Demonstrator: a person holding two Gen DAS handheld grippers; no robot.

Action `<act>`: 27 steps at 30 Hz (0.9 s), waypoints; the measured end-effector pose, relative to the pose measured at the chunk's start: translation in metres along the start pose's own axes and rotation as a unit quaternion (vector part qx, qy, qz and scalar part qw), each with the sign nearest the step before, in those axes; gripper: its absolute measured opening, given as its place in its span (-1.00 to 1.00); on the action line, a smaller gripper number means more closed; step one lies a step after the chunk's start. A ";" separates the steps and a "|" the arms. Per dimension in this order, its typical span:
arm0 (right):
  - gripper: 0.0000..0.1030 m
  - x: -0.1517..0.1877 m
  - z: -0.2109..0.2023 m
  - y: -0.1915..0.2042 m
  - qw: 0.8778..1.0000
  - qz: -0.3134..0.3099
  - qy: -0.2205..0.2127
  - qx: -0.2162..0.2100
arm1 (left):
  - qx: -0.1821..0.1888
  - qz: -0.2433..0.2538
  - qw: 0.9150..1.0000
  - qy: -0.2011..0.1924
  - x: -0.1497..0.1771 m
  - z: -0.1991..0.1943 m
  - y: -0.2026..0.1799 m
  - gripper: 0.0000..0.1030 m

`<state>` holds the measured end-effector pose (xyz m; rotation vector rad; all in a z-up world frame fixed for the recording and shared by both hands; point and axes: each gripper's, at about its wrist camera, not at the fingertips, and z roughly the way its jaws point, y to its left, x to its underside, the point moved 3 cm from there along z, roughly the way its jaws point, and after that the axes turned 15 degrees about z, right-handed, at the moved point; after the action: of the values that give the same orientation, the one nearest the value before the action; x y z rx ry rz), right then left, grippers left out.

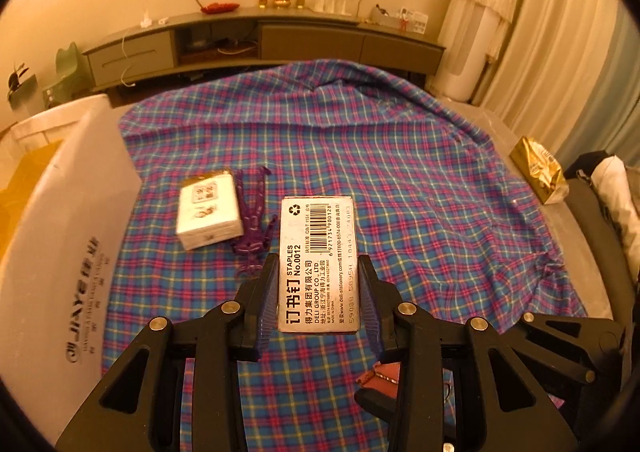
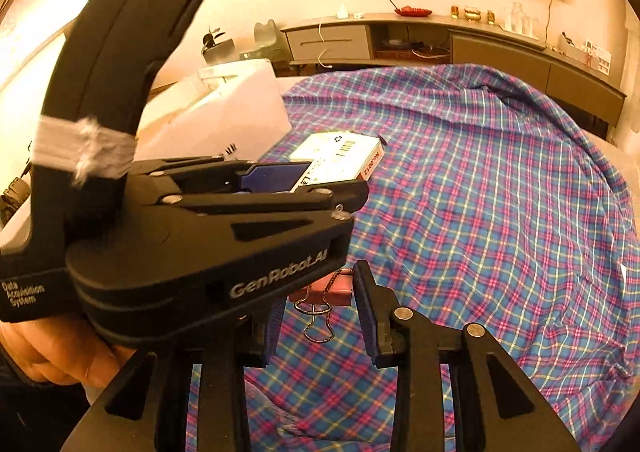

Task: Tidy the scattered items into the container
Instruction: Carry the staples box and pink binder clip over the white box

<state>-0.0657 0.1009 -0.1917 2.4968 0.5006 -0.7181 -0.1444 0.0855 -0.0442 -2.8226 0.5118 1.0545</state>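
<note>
The left claw is pinching the staples box — the right claw is pinching a binder clip. Both are needing a carry left to the white container beside the box — I think.

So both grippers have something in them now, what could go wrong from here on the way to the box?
1. The left gripper pinches only the near end of the staples box; most of it sticks out ahead, so it may tip or slip.
2. The right gripper holds the binder clip right under the left one; the two could knock together.
3. The tissue pack and purple toy lie close beside the white container and could get bumped.
</note>
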 end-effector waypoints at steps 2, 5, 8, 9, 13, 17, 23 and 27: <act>-0.33 -0.002 -0.003 0.008 1.000 -0.004 -0.005 -0.002 | -0.002 -0.004 1.000 -0.007 0.002 -0.011 0.008 -0.24; -0.33 -0.004 -0.006 0.019 1.000 -0.009 -0.010 -0.004 | -0.005 -0.012 1.000 -0.016 0.006 -0.026 0.020 -0.24; -0.33 -0.006 -0.008 0.031 1.000 -0.013 -0.016 -0.005 | -0.007 -0.020 0.999 -0.025 0.010 -0.040 0.032 -0.24; -0.33 -0.007 -0.009 0.035 1.000 -0.014 -0.017 -0.005 | -0.007 -0.022 0.999 -0.029 0.011 -0.045 0.035 -0.24; -0.33 -0.010 -0.011 0.051 0.999 -0.021 -0.025 -0.011 | -0.006 -0.029 0.999 -0.041 0.015 -0.064 0.046 -0.24; -0.32 -0.014 -0.014 0.069 0.999 -0.025 -0.033 -0.015 | -0.006 -0.037 0.998 -0.055 0.021 -0.083 0.060 -0.24; -0.32 -0.024 -0.018 0.097 0.998 -0.035 -0.047 -0.022 | -0.008 -0.058 0.995 -0.077 0.028 -0.113 0.086 -0.24; -0.32 -0.029 -0.019 0.117 0.997 -0.045 -0.053 -0.027 | -0.013 -0.070 0.993 -0.091 0.034 -0.133 0.105 -0.24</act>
<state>-0.0267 0.0104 -0.1201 2.3845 0.5887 -0.8549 -0.0732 -0.0483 0.0382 -2.6996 0.2816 1.2816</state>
